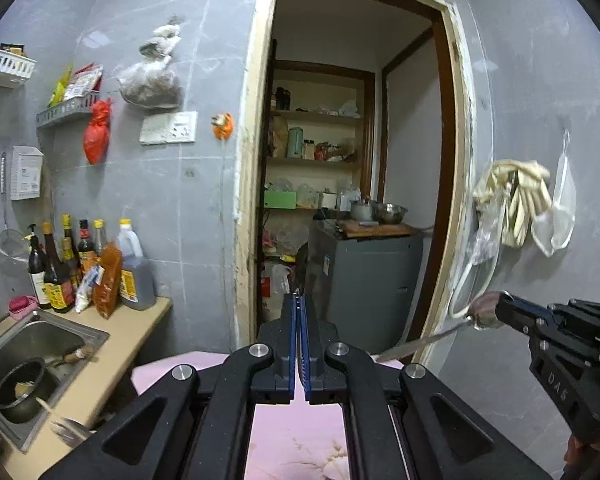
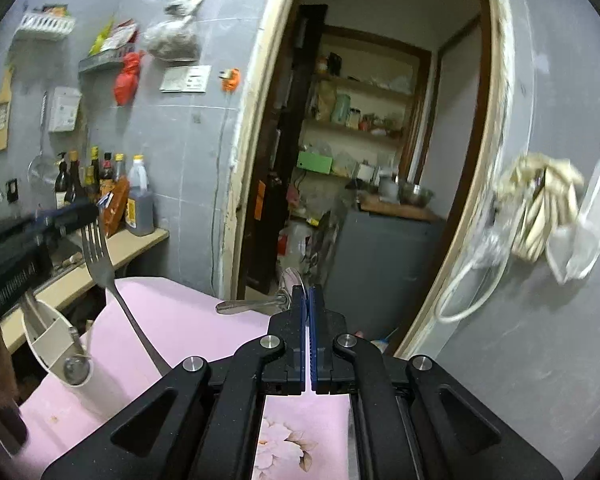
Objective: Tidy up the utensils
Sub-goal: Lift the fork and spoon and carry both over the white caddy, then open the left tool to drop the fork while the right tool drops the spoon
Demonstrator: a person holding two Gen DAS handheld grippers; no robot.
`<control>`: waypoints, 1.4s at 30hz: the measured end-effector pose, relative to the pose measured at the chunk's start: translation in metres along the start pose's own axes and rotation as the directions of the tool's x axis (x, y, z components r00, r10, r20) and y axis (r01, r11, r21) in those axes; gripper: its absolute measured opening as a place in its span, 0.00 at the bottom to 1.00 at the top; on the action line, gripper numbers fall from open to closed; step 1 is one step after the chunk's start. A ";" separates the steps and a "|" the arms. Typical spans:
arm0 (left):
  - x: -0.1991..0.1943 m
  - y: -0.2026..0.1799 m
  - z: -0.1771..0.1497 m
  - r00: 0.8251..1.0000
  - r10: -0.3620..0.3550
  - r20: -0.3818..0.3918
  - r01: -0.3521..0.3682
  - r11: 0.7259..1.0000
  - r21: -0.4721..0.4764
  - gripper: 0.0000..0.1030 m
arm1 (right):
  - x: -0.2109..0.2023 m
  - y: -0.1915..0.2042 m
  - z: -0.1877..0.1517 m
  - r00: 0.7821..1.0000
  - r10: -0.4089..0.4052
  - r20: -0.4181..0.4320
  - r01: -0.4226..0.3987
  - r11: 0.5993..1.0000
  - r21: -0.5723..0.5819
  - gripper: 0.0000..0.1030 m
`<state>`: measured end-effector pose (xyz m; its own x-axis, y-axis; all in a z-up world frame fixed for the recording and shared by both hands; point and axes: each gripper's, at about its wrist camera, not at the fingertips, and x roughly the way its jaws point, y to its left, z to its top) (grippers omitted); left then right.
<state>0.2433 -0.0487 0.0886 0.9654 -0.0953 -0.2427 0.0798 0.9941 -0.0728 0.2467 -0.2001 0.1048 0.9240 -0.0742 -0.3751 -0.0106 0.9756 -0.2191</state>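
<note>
Utensils are up in the air: one fork (image 2: 100,258) pinched by its tines in the left gripper (image 2: 86,211), one spoon (image 1: 440,336) clamped by its bowl in the right gripper (image 1: 500,306), both tongs squeezed tight. Below lies the pink floral table (image 2: 188,320) with a white holder (image 2: 54,340) at its left edge. Beyond: a doorway (image 1: 340,160), a sink (image 1: 40,344) with one black pot (image 1: 20,392), six-odd sauce bottles (image 1: 60,268).

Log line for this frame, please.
left claw: shut on fork | right claw: shut on spoon | both above pink tablecloth
</note>
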 end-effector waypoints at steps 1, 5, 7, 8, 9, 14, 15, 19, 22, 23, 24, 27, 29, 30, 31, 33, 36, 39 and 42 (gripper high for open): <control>-0.006 0.008 0.005 1.000 0.001 0.004 -0.001 1.000 -0.004 0.03 | -0.006 0.007 0.004 1.000 -0.002 0.001 0.002 1.000 -0.015 0.02; -0.034 0.042 0.024 0.999 0.026 0.032 -0.025 1.000 -0.011 0.03 | -0.032 0.043 0.023 1.000 0.002 -0.008 -0.002 0.996 -0.086 0.02; -0.046 0.058 0.030 0.998 0.046 0.045 -0.046 0.999 -0.003 0.03 | -0.042 0.059 0.027 1.000 0.009 -0.015 -0.011 0.993 -0.115 0.02; -0.051 0.063 0.031 0.997 0.053 0.050 -0.053 0.999 0.000 0.03 | -0.048 0.069 0.030 1.000 0.013 -0.020 -0.015 0.991 -0.136 0.02; -0.057 0.072 0.033 0.996 0.063 0.056 -0.064 0.998 0.004 0.03 | -0.051 0.076 0.031 1.000 0.015 -0.023 -0.018 0.989 -0.150 0.02; -0.075 0.109 0.032 0.991 0.118 0.064 -0.119 0.993 0.020 0.03 | -0.065 0.119 0.036 0.998 0.039 -0.039 -0.047 0.971 -0.235 0.02; -0.078 0.116 0.030 0.990 0.128 0.064 -0.130 0.991 0.024 0.03 | -0.067 0.127 0.036 0.998 0.045 -0.043 -0.055 0.966 -0.251 0.02; -0.081 0.141 0.020 0.985 0.165 0.045 -0.167 0.985 0.036 0.03 | -0.070 0.157 0.031 0.995 0.061 -0.073 -0.081 0.943 -0.323 0.02; -0.080 0.159 0.011 0.982 0.187 0.018 -0.187 0.982 0.039 0.03 | -0.064 0.179 0.022 0.992 0.059 -0.109 -0.096 0.923 -0.373 0.02; -0.078 0.165 0.006 0.980 0.196 0.007 -0.197 0.980 0.044 0.03 | -0.062 0.185 0.019 0.991 0.056 -0.123 -0.100 0.916 -0.388 0.02; -0.077 0.168 0.003 0.979 0.203 0.001 -0.203 0.978 0.047 0.03 | -0.060 0.190 0.016 0.990 0.055 -0.133 -0.104 0.912 -0.397 0.02; -0.073 0.178 -0.008 0.973 0.233 -0.010 -0.231 0.970 0.076 0.03 | -0.051 0.204 0.004 0.985 0.050 -0.167 -0.118 0.899 -0.422 0.02; -0.070 0.180 -0.013 0.969 0.249 -0.010 -0.247 0.965 0.092 0.03 | -0.046 0.210 -0.003 0.981 0.055 -0.185 -0.130 0.895 -0.426 0.02; -0.069 0.181 -0.016 0.967 0.254 -0.010 -0.252 0.963 0.099 0.03 | -0.043 0.213 -0.005 0.980 0.057 -0.191 -0.135 0.894 -0.428 0.02; -0.067 0.182 -0.020 0.966 0.259 -0.009 -0.257 0.961 0.104 0.03 | -0.040 0.217 -0.008 0.979 0.055 -0.197 -0.137 0.891 -0.433 0.02; -0.063 0.183 -0.025 0.965 0.263 -0.010 -0.260 0.959 0.110 0.03 | -0.035 0.222 -0.013 0.977 0.054 -0.204 -0.142 0.884 -0.444 0.02; -0.057 0.180 -0.035 0.967 0.254 -0.009 -0.251 0.960 0.124 0.03 | -0.029 0.233 -0.020 0.975 0.052 -0.215 -0.148 0.875 -0.460 0.02; -0.052 0.175 -0.042 0.969 0.245 0.005 -0.243 0.958 0.152 0.03 | -0.022 0.240 -0.027 0.971 0.055 -0.231 -0.160 0.870 -0.466 0.02; -0.046 0.170 -0.051 0.975 0.223 0.000 -0.219 0.960 0.175 0.03 | -0.014 0.246 -0.036 0.966 0.059 -0.253 -0.174 0.871 -0.460 0.02</control>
<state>0.2000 0.1226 0.0381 0.9589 0.1285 -0.2531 -0.0915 0.9840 0.1529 0.2180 0.0331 0.0241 0.7950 -0.0663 -0.6030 -0.3458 0.7671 -0.5403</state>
